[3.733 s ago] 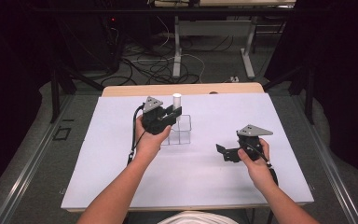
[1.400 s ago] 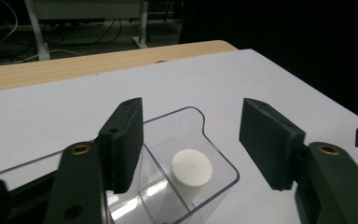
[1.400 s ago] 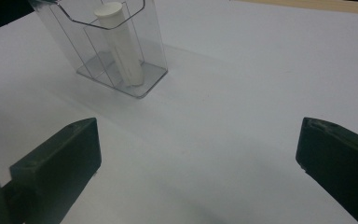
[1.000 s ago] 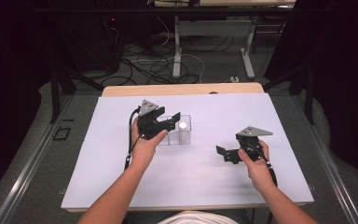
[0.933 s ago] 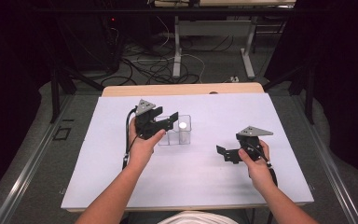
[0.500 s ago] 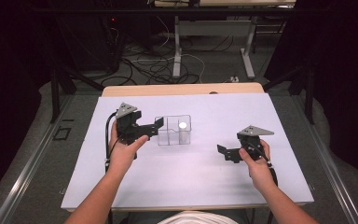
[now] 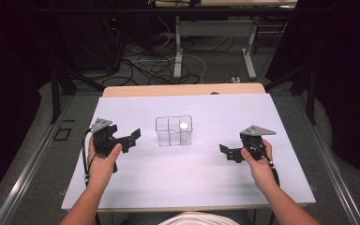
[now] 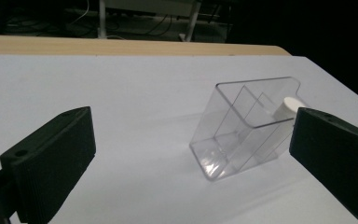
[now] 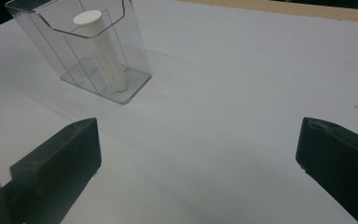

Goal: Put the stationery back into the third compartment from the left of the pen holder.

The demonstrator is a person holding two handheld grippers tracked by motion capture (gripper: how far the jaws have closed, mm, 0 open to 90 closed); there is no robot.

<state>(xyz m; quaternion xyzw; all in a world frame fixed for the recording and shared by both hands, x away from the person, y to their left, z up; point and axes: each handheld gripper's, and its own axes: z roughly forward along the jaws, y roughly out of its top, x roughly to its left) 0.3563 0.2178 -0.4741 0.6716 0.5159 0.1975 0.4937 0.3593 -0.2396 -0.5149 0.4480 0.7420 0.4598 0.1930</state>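
worktop: white sheet-covered worktop, wood edge at the far side
container: clear plastic compartmented box, upright near the worktop's middle, between both grippers, touching neither
cylinder: white plastic cylinder standing in the box's right-hand compartment (high view), leaning a little, top just below the rim
left hand-held gripper: left hand-held gripper left of the box, well apart, pointing toward it; jaws have just been opening, now spread wide, nothing between them
right hand-held gripper: right hand-held gripper right of the box and nearer the person, well apart; jaws wide, nothing between them
left gripper view: box ahead, cylinder partly behind the right jaw
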